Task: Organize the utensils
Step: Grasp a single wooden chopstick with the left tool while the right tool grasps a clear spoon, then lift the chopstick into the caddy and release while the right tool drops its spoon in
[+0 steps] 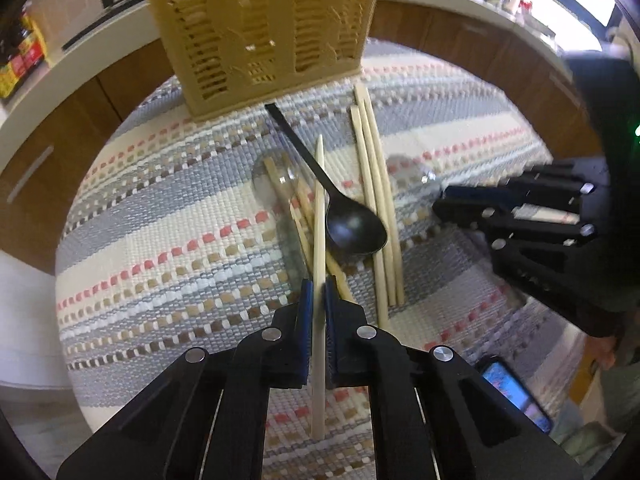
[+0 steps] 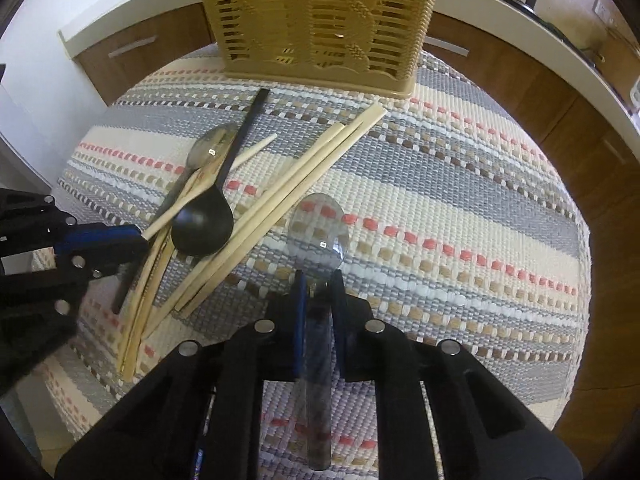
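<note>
My left gripper (image 1: 319, 292) is shut on a pale wooden chopstick (image 1: 319, 216) that runs up between its blue pads. My right gripper (image 2: 320, 284) is shut on the handle of a clear plastic spoon (image 2: 318, 232), whose bowl lies just ahead on the mat. A black spoon (image 1: 356, 230) (image 2: 202, 226) rests among several loose chopsticks (image 1: 376, 200) (image 2: 280, 196). A second clear spoon (image 1: 276, 184) (image 2: 210, 148) lies under them. The tan slotted utensil basket (image 1: 264, 32) (image 2: 320, 20) stands upright at the far edge of the mat.
A striped woven mat (image 1: 160, 240) covers the round table. A phone (image 1: 516, 396) lies at the table's near right edge. Brown cabinets and a white counter (image 2: 520, 20) curve behind the table, with bottles (image 1: 20, 56) on the far left.
</note>
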